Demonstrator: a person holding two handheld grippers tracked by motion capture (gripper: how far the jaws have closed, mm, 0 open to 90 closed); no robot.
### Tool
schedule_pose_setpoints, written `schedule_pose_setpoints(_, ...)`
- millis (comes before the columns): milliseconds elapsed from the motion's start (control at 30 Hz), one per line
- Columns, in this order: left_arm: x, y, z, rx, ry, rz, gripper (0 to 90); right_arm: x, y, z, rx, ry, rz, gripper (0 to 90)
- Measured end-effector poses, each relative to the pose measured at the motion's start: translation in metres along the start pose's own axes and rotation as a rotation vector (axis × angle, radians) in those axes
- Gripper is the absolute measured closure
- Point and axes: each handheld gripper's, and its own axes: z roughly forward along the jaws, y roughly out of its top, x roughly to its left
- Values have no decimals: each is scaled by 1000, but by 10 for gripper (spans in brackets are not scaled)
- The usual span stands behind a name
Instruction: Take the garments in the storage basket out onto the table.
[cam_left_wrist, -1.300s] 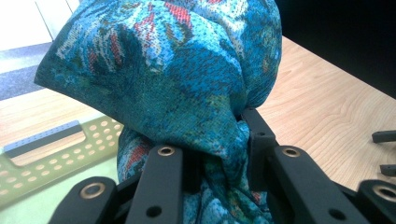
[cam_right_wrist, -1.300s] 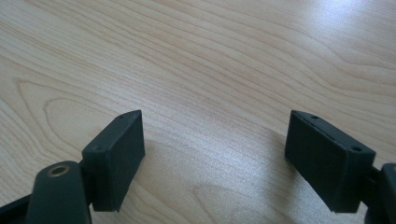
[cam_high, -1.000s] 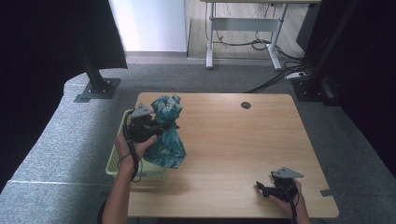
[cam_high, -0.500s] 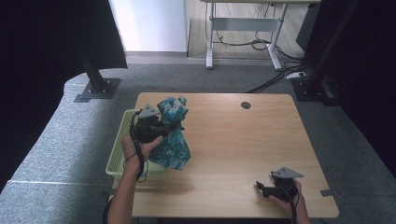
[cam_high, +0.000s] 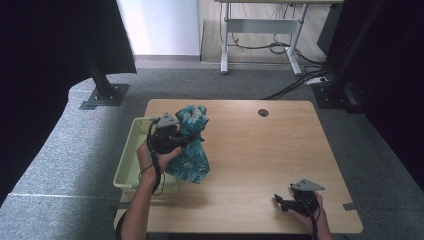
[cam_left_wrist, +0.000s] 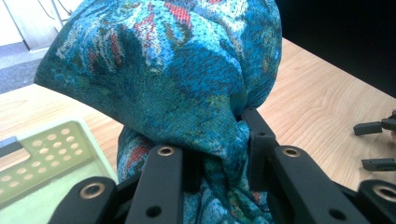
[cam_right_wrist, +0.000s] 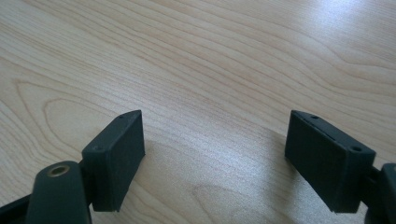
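At the table's (cam_high: 240, 150) nine o'clock edge, the blue patterned cloth (cam_high: 192, 145) hangs bunched beside the green basket (cam_high: 131, 160), pinched by the left gripper (cam_high: 172, 140), forearm reaching up from six o'clock. At five o'clock, the right gripper (cam_high: 285, 202) rests on the wood, jaws wide, nothing between them.

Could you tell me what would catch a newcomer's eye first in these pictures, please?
The eye goes first to the teal patterned cloth, bunched and held up at the table's left side, by the pale green basket. The left tool is clamped on a gathered part of it. The right tool rests open and empty over bare wood at the table's near right corner.
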Motion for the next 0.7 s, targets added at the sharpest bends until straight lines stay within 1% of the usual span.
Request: schedule_pose_setpoints(700,-19,8,16,-1,-38,24,727,0,0,0,0,0,1,192)
